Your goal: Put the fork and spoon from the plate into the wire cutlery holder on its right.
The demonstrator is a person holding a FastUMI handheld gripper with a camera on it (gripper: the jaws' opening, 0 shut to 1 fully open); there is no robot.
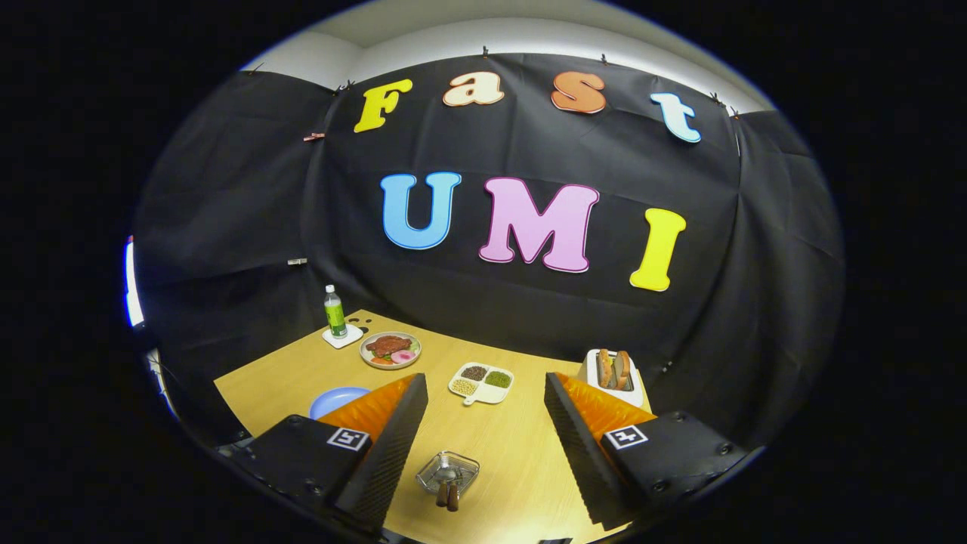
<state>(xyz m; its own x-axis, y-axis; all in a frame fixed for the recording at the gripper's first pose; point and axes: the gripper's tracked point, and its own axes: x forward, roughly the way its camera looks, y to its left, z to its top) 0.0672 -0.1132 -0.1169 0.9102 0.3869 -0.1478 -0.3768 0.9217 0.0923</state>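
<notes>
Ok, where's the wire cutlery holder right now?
The wire cutlery holder sits on the wooden table, low between the open gripper fingers, with two handles sticking out.

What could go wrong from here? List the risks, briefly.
1. The wire cutlery holder sits low between the open fingers of the hand-held gripper, with two brown handles sticking out of it. A careless move could knock them or tip the holder.
2. One finger hides most of the blue plate, so cutlery left on it might go unnoticed.
</notes>
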